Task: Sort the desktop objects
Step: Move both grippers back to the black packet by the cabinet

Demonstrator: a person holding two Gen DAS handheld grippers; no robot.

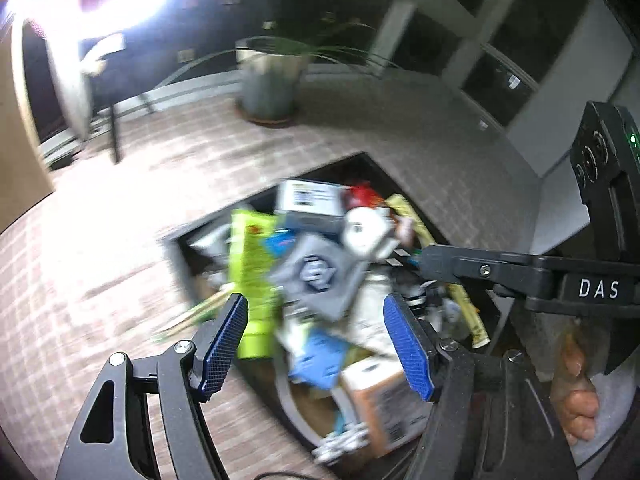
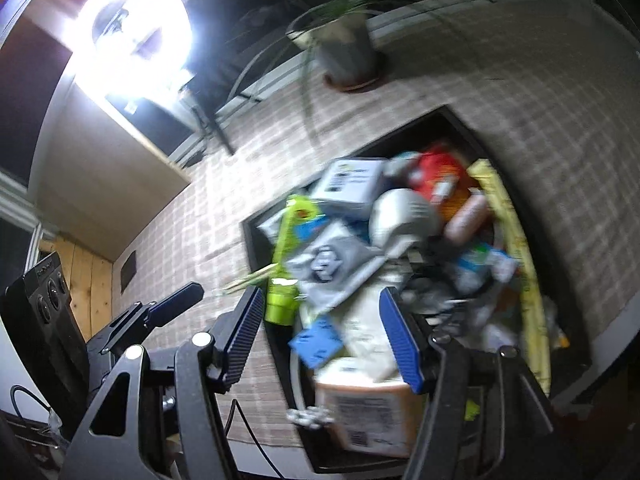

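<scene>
Both the left gripper (image 1: 316, 344) and the right gripper (image 2: 326, 336) are held spread and empty above the black tray (image 1: 362, 164), presumably so that something can be chosen from the heaped desktop objects (image 1: 320, 272) inside it.

text: "DAS" | on: right tongs (image 1: 424, 262) body

A lamp (image 2: 134, 36) is glaring white at upper left; motion blur is smearing both dim, edge-bent fisheye views.
</scene>
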